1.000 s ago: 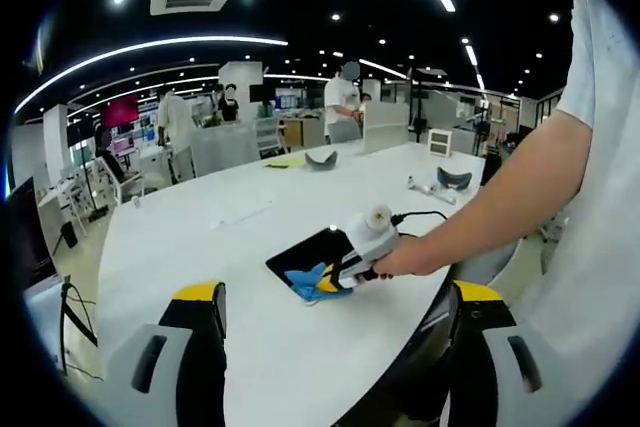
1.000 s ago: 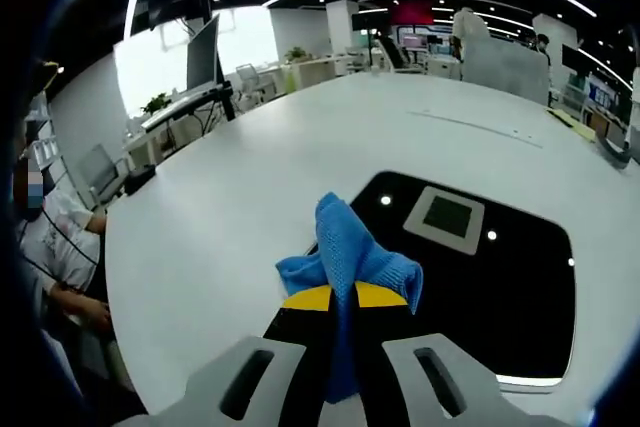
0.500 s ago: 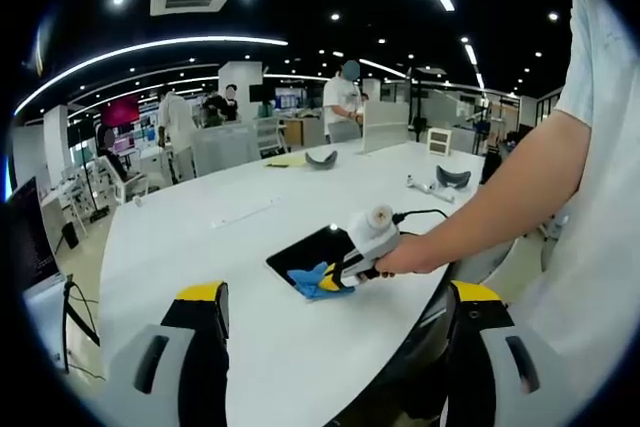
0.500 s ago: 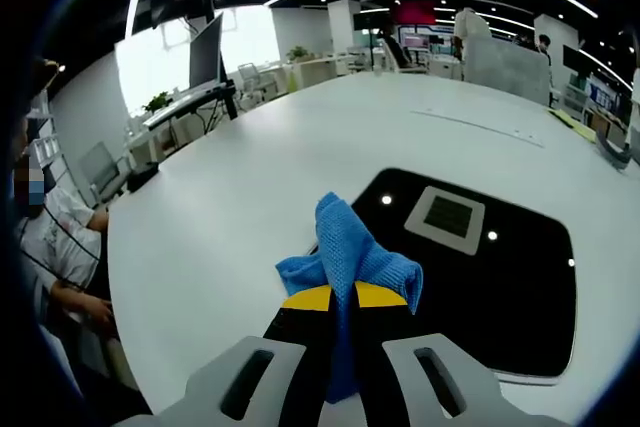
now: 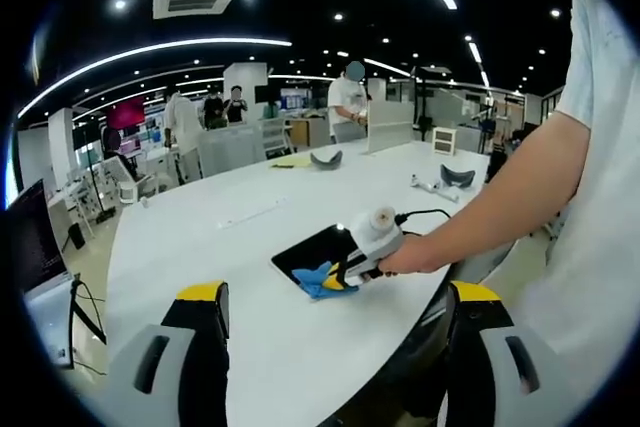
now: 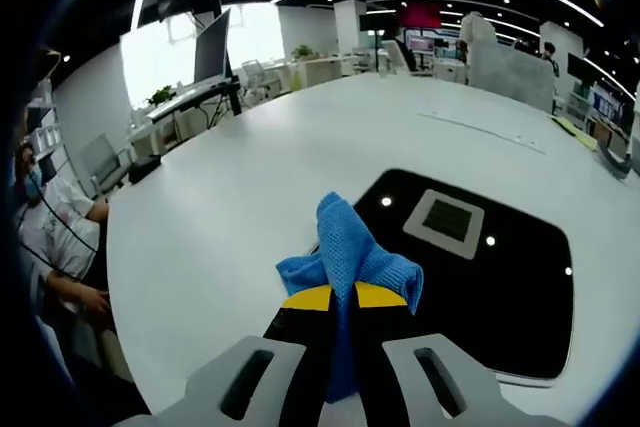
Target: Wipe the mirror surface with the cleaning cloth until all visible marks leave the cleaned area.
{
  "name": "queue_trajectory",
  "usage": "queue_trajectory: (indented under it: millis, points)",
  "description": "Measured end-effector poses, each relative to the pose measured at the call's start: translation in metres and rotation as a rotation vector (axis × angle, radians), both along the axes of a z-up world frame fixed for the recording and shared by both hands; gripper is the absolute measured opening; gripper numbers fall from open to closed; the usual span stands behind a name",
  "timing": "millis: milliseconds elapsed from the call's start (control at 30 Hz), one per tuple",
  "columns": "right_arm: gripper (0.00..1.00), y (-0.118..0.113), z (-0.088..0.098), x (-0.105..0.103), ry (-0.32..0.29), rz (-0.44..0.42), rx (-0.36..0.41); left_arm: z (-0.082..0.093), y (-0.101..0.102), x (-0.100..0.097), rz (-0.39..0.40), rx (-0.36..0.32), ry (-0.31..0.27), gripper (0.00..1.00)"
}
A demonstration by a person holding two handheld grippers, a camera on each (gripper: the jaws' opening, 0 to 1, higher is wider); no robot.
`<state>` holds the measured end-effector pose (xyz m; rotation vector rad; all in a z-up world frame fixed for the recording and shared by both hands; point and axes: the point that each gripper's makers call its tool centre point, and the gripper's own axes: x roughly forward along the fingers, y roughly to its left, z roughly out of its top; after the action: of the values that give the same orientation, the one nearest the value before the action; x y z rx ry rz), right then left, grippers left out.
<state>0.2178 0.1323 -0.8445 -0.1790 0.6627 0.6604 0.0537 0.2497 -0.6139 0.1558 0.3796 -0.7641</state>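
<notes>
The right gripper is clamping the blue cleaning cloth, bunched at the mirror's near edge, ready for wiping. The left gripper, jaws apart, is hanging back from the mirror, empty.

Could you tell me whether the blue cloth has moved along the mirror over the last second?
No. In the right gripper view the blue cloth sits at the same near-left edge of the mirror, clamped in the right gripper; only the camera drifted slightly.
</notes>
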Motion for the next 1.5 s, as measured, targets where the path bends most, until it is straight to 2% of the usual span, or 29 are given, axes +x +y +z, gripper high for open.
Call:
queue_trajectory:
  millis: [167, 400, 500, 600, 933, 1100, 1500]
  points:
    - [0.01, -0.001, 0.0, 0.001, -0.007, 0.016, -0.009, 0.001, 0.0, -0.002, 0.03, 0.001, -0.005, 0.9]
    - [0.01, -0.002, 0.002, 0.001, 0.025, 0.05, 0.05, 0.005, -0.005, -0.004, 0.072, 0.001, -0.01, 0.9]
    - [0.01, -0.001, 0.002, 0.002, 0.054, 0.049, 0.053, 0.006, -0.011, -0.002, 0.084, -0.002, -0.013, 0.89]
    - [0.01, 0.0, 0.004, 0.002, 0.053, 0.073, 0.049, 0.006, -0.019, -0.001, 0.088, -0.001, -0.012, 0.89]
    - [0.01, -0.003, 0.023, 0.015, 0.019, 0.083, 0.103, 0.006, -0.038, 0.01, 0.085, -0.005, -0.014, 0.89]
    - [0.01, -0.001, 0.025, 0.014, 0.011, 0.107, 0.098, 0.008, -0.046, 0.018, 0.077, -0.009, -0.018, 0.89]
    - [0.01, -0.014, 0.03, 0.015, 0.005, 0.09, 0.106, 0.005, -0.051, 0.029, 0.052, -0.002, -0.011, 0.89]
